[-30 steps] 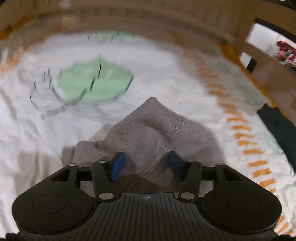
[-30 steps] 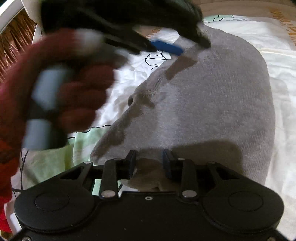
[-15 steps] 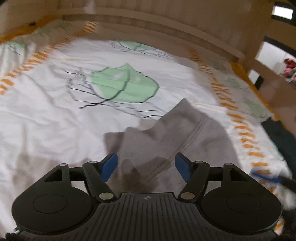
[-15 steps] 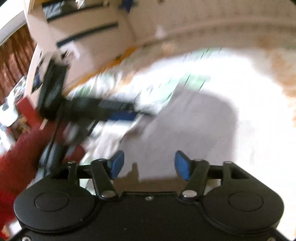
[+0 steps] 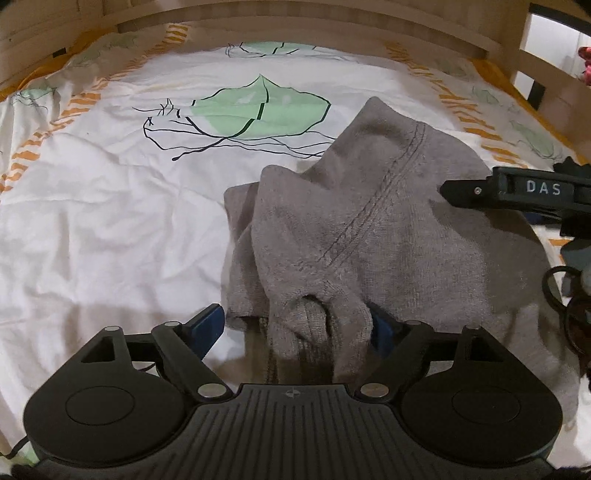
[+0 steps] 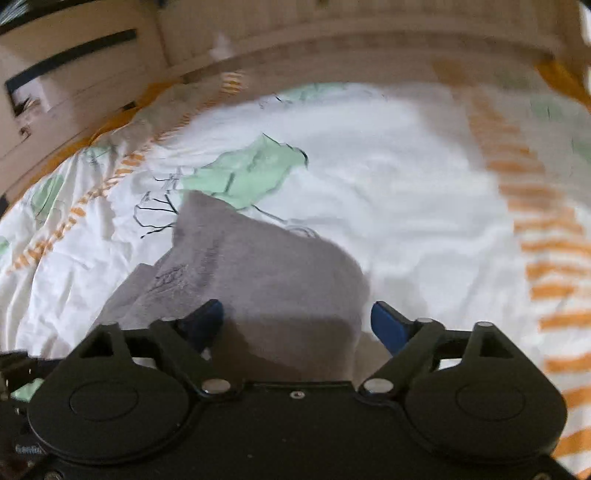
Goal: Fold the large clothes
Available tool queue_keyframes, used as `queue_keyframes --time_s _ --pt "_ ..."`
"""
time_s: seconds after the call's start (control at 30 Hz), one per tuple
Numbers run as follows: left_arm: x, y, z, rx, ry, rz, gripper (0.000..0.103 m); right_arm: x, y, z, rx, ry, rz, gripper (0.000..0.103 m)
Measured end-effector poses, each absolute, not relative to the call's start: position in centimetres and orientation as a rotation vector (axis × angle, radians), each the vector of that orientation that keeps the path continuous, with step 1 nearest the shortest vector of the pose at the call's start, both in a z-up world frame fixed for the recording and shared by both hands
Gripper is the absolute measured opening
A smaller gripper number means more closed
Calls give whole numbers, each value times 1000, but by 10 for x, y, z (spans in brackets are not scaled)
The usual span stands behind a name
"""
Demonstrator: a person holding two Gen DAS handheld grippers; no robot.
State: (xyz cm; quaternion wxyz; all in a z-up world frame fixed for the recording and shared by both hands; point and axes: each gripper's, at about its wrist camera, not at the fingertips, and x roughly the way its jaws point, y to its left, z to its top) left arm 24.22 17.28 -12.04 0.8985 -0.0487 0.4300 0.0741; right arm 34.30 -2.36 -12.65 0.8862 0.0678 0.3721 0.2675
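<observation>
A grey knit garment (image 5: pixel 369 229) lies folded in a soft heap on the bed sheet (image 5: pixel 110 221). My left gripper (image 5: pixel 295 326) hovers at its near edge, and its jaws are opening. A bunched fold of the cloth sits loose between its blue pads (image 5: pixel 208 325), which do not press on it. One black finger of my right gripper (image 5: pixel 517 192) reaches in over the garment's right side. In the blurred right wrist view the right gripper (image 6: pixel 297 323) is also opening. The grey garment (image 6: pixel 258 277) lies between and ahead of its spread pads (image 6: pixel 388 325), untouched.
The sheet is white with a green leaf print (image 5: pixel 258 110) and orange stripes (image 6: pixel 554 258). A wooden bed frame (image 5: pixel 295 22) rings the far side and the right. Something dark (image 5: pixel 570 166) lies at the right edge behind the right gripper. A black cable (image 5: pixel 554 288) loops nearby.
Both grippers' jaws have spread wide and let go of the grey cloth. The right wrist view swung away from the red-sleeved hand toward the open bed. The left view drew back from the garment.
</observation>
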Motion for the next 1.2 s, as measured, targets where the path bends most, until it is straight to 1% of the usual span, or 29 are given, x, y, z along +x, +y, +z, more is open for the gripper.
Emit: queue_keyframes --time_s 0.07,0.2,0.4,0.53,0.73,0.87,0.97,1.13,1.2 --pt "242 174 -121 -102 892 156 87 346 -33 -135 218 804 553 93" --pt "238 171 -118 -98 889 161 87 350 -39 -136 256 815 562 94" --pt "213 165 -107 -11 868 157 86 333 -42 -121 228 780 607 94" --pt "198 172 -111 45 906 132 87 301 -46 -119 135 766 618 94" --pt "188 197 -110 -62 894 154 89 256 -48 -127 21 761 592 94" --pt "187 195 -110 -50 882 178 90 228 -29 -142 -46 794 640 94" --pt "183 194 -108 -42 866 183 90 212 -18 -147 -96 766 663 99" --pt "175 203 -97 -135 821 175 89 225 -40 -133 7 788 715 97" --pt "174 207 -93 -189 810 143 89 231 -54 -125 57 764 723 98"
